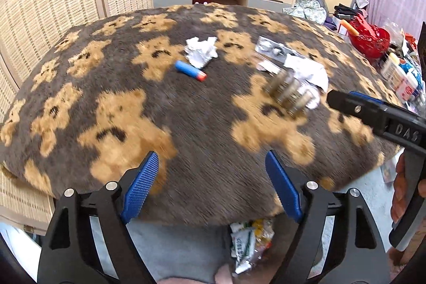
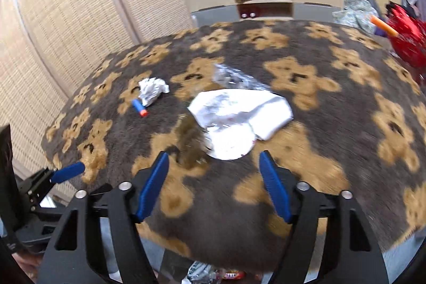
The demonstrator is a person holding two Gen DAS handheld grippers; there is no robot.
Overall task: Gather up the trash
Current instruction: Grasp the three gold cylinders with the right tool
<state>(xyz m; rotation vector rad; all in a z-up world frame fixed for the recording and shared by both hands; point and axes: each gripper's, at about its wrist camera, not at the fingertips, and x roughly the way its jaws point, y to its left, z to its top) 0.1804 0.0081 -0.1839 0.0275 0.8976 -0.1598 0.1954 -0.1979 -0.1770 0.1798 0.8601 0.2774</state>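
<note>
Both views are smeared by motion, worst near the middle. The left gripper (image 1: pixel 211 185) hangs over the near edge of the bear-print blanket (image 1: pixel 80 87) with its jaws apart and nothing between the blue pads. The right gripper (image 2: pixel 214 184) is likewise spread and empty; in the left view only its tip and the fingers wrapped round its handle show, cut off at 3 o'clock.

On the blanket, a crumpled paper ball (image 1: pixel 201 52) lies at 12 o'clock from the left gripper, with a blue foam dart (image 1: pixel 190 70) just beside it. A flat white wrapper (image 2: pixel 239 111) lies at 12 o'clock from the right gripper, overlapping a silvery foil piece (image 2: pixel 229 144); a clear crinkled packet (image 2: pixel 234 77) sits partly hidden behind the wrapper. A brownish ridged thing (image 1: pixel 290 95) beside the wrapper is too blurred to identify.

At 6 o'clock, below the blanket edge, a heap of wrappers (image 1: pixel 250 244) is half hidden by the jaws. A red basket (image 1: pixel 368 40) is cropped at 2 o'clock.
</note>
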